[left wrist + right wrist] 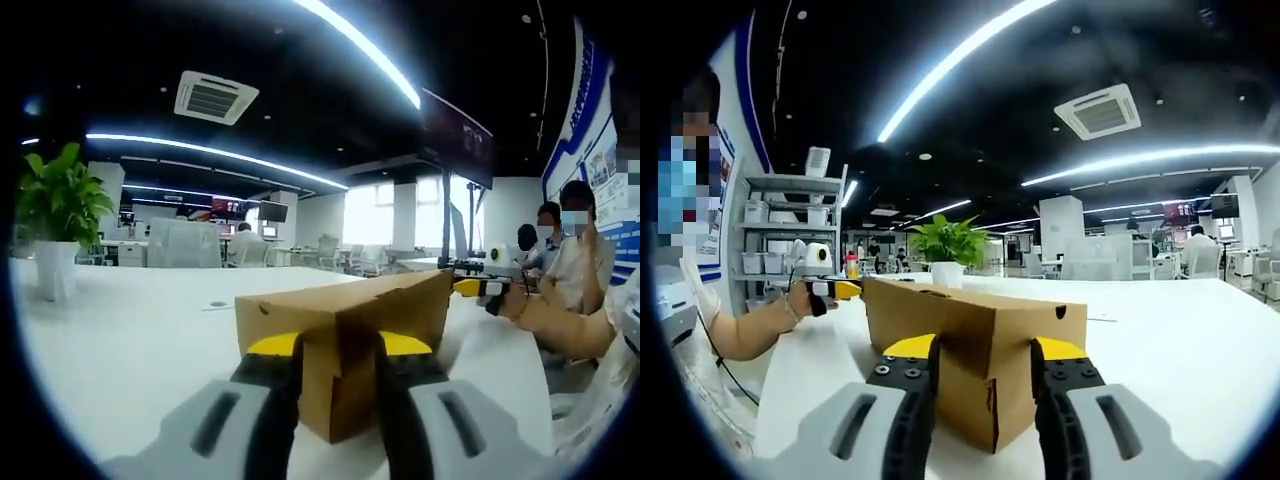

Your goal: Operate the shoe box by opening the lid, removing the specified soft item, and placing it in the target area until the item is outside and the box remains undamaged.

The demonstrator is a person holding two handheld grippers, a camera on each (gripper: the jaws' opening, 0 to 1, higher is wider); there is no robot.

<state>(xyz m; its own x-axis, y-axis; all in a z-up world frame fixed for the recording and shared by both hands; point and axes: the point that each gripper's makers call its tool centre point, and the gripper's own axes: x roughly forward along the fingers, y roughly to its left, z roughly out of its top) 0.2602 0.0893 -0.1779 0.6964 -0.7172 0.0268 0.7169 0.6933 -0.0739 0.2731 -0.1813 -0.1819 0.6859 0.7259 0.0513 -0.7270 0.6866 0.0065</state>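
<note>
Closed cardboard shoe box (345, 345) on a white table (130, 340), pinched at both ends.
Left gripper (338, 352) and right gripper (982, 352) each clamp a corner at 6 o'clock; likely light and crushable, so lift the lid edge gently.

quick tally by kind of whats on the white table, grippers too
cardboard shoe box: 1
potted plant: 1
hand-held gripper: 2, left hand-held gripper and right hand-held gripper, one at each end of the box
total: 4

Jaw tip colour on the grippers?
Yellow tips on black-and-grey jaws, clearest in the right gripper view, where the right gripper straddles the brown cardboard shoe box.
</note>
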